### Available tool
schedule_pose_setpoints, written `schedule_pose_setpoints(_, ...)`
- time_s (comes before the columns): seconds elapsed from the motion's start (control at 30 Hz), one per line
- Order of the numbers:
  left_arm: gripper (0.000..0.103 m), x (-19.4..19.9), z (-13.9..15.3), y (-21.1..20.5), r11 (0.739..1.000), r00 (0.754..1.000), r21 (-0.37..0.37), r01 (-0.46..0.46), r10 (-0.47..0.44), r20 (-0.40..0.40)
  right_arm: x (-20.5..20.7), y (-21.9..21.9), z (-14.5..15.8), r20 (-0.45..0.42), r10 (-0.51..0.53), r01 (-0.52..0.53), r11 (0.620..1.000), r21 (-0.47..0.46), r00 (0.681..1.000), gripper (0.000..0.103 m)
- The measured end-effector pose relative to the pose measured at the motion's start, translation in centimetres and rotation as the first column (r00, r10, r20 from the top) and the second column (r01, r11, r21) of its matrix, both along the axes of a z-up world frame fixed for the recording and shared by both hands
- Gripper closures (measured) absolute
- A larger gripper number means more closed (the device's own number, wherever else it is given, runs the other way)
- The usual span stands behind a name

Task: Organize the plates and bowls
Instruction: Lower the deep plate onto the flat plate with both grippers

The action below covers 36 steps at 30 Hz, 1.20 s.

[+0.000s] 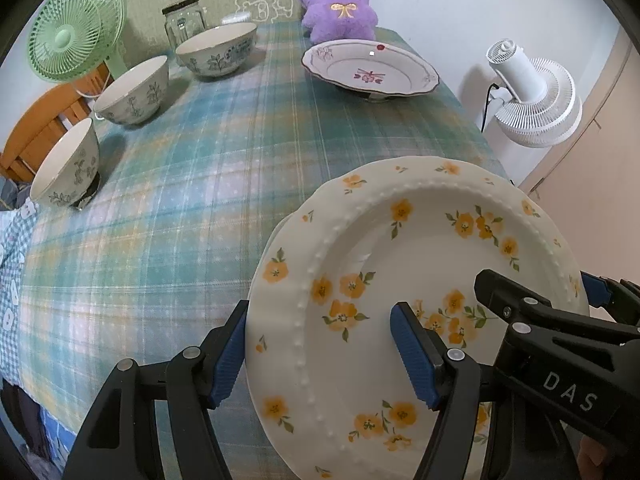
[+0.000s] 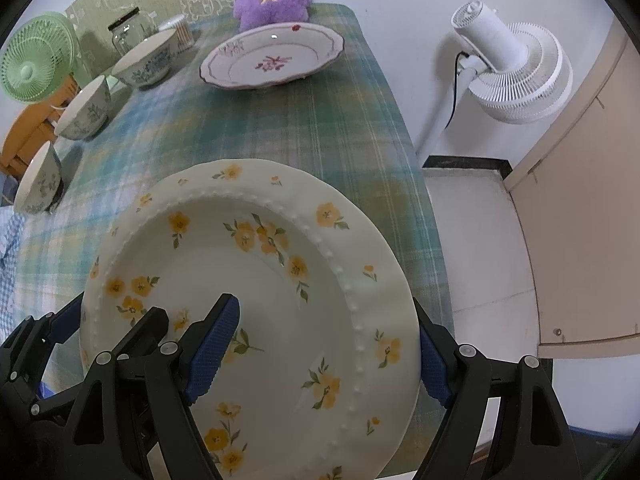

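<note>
– Yellow-flowered white ceramic plate (image 1: 360,248): where is it found?

– It is seen off the green-and-blue checked tablecloth (image 1: 180,200), at the near end of the table, tilted and carried between the two tongs. Part of it hangs past the table's right edge in the right wrist view.

– How are the tongs set on it?

– The left gripper (image 1: 320,312) is placed astride the plate's left rim, one blue pad against the outer edge and the other over the well. The right gripper (image 2: 324,304) is set the same way on the right rim. Both pairs of jaws are held fairly wide, each closed across the broad rim; nothing else is gripped.

– Which relation is the coming move decided by?

– The pink-flowered scalloped plate (image 1: 370,66), which is probably the place for stacking. It stands at the table's far end, well apart from the carried plate and almost straight ahead of it: slightly right in the left view, slightly left in the right one. Neither hand can be called nearer.

– And the long axis?

– None is offered by a round plate. Only the line from one gripper to the other matters, and it lies across the direction of travel.

– The bowls?

– Three white bowls with blue-grey leaf print (image 1: 132,92) are lined up along the left side, clear of that path.
</note>
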<state>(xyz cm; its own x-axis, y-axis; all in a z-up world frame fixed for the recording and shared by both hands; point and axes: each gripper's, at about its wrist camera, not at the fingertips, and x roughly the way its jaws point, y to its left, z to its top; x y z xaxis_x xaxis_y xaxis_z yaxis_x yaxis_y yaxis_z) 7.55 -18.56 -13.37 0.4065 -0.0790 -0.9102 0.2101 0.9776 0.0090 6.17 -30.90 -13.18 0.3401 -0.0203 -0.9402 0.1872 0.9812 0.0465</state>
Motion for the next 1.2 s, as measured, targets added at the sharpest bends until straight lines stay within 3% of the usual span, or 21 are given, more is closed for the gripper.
schedule_pose_setpoints(1.1,0.032,0.0,-1.1,-1.8,0.997,1.0,0.074,-0.005,0.003,0.026,0.5,-1.6,-2.2,-0.004,-0.033,0.033,0.999,0.032,0.999,0.019)
schedule_pose_setpoints(1.13,0.031,0.0,-1.2,-1.8,0.997,1.0,0.076,-0.004,0.002,0.026,0.5,-1.6,-2.2,-0.004,-0.034,0.034,0.999,0.033,0.999,0.019)
schedule_pose_setpoints(1.2,0.021,0.1,-1.3,-2.0,0.998,1.0,0.067,0.014,-0.015,0.008,0.5,-1.6,-2.2,-0.003,-0.033,0.034,0.999,0.034,0.999,0.018)
